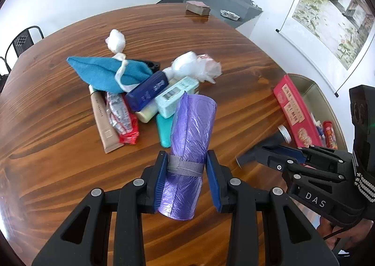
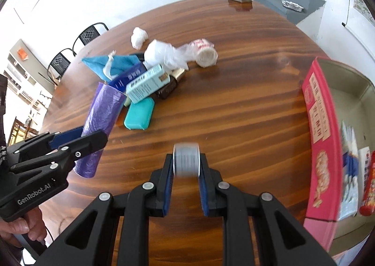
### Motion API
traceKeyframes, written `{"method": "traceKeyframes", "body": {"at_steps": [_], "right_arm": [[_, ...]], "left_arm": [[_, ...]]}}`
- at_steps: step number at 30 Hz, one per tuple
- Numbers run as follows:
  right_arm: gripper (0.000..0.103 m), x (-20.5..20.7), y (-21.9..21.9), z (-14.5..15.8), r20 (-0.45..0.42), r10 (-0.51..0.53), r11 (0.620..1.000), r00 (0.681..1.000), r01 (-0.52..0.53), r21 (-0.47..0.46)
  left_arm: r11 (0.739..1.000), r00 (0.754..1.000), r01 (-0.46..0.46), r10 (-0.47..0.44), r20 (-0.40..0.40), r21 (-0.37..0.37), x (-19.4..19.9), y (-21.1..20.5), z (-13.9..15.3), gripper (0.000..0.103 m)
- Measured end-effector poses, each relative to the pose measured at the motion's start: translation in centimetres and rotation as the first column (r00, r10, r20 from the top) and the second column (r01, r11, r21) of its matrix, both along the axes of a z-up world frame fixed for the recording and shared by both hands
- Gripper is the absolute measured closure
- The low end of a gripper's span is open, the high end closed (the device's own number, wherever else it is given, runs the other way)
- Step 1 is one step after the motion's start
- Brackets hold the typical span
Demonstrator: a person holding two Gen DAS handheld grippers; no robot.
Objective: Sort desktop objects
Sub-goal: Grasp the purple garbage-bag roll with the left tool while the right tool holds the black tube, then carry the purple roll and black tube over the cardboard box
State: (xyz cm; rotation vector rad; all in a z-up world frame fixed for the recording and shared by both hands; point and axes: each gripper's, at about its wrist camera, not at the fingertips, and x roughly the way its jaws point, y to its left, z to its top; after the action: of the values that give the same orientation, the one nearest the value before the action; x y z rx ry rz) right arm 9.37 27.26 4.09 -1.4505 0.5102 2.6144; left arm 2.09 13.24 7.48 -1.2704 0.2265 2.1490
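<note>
My left gripper (image 1: pixel 187 168) is shut on a purple roll of plastic bags (image 1: pixel 191 130) bound with a grey strap, and the roll is lifted off the table. From the right wrist view the same roll (image 2: pixel 100 115) slants up from the left gripper (image 2: pixel 92 138). My right gripper (image 2: pixel 186 165) is shut on a small dark bottle with a silver cap (image 2: pixel 186 160), blurred and seen end-on. In the left wrist view that bottle (image 1: pixel 269 145) juts from the right gripper (image 1: pixel 262 152). A pile of toiletries (image 1: pixel 150 97) lies mid-table.
The pile holds a blue cloth (image 1: pixel 105 71), navy bottle (image 1: pixel 147 94), pale teal box (image 1: pixel 175 97), teal case (image 2: pixel 139 114), beige tube (image 1: pixel 103 123) and white plastic wads (image 1: pixel 194 64). A red-sided box (image 2: pixel 321 137) with several items stands at the right. A small block (image 1: pixel 198 7) sits far back.
</note>
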Motion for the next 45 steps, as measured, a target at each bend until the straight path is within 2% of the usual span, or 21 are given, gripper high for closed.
{"method": "traceKeyframes", "body": {"at_steps": [3,9,14,17,20,26,30,31,34,39,45], "right_arm": [[0.081,0.1,0.8,-1.0,0.002,0.004,1.000,1.000,-0.004,0.005],[0.087,1.7,1.4,-0.5,0.014,0.034,0.999,0.999,-0.034,-0.012],[0.086,0.8,2.7,-1.6,0.032,0.027,0.996,0.999,-0.025,-0.085],[0.076,0.6,3.5,-2.2,0.053,0.012,0.993,0.999,-0.006,-0.120],[0.075,0.0,3.7,-2.6,0.059,0.021,0.989,0.998,-0.012,-0.149],[0.074,-1.6,2.5,-3.2,0.086,0.056,0.995,0.995,-0.049,-0.086],[0.075,-2.1,0.9,-3.1,0.090,0.091,0.993,0.992,-0.097,0.063],[0.078,-2.2,0.4,-3.1,0.092,0.104,0.988,0.990,-0.113,0.106],[0.081,-2.2,-0.4,-3.2,0.095,0.126,0.976,0.987,-0.140,0.165],[0.081,-1.4,0.3,-2.2,0.072,0.122,0.987,0.990,-0.129,0.095],[0.081,-0.2,2.0,1.6,-0.018,0.091,0.995,0.996,-0.091,0.039]], "left_arm": [[1.000,1.000,-0.008,0.008,-0.006,-0.004,0.3,0.9,0.2,0.067],[0.999,0.999,-0.035,0.035,-0.004,-0.013,1.2,1.4,0.2,0.067],[0.997,0.997,-0.081,0.081,0.007,-0.019,1.7,0.9,0.2,0.067],[0.995,0.995,-0.095,0.095,0.002,-0.024,1.9,0.7,0.2,0.067],[0.994,0.994,-0.109,0.109,0.005,-0.027,2.1,0.3,0.2,0.067],[0.991,0.991,-0.129,0.130,0.018,-0.040,2.3,-0.4,-0.2,0.067],[0.990,0.991,-0.129,0.130,0.026,-0.051,2.3,-0.5,-0.4,0.067],[0.990,0.991,-0.128,0.130,0.026,-0.051,2.2,-0.5,-0.3,0.067],[0.991,0.992,-0.125,0.126,0.015,-0.046,2.3,-0.4,0.1,0.067],[0.991,0.992,-0.126,0.126,-0.003,-0.037,2.4,-0.3,0.8,0.067],[0.993,0.993,-0.115,0.115,-0.016,-0.022,2.6,0.6,1.6,0.067]]}}
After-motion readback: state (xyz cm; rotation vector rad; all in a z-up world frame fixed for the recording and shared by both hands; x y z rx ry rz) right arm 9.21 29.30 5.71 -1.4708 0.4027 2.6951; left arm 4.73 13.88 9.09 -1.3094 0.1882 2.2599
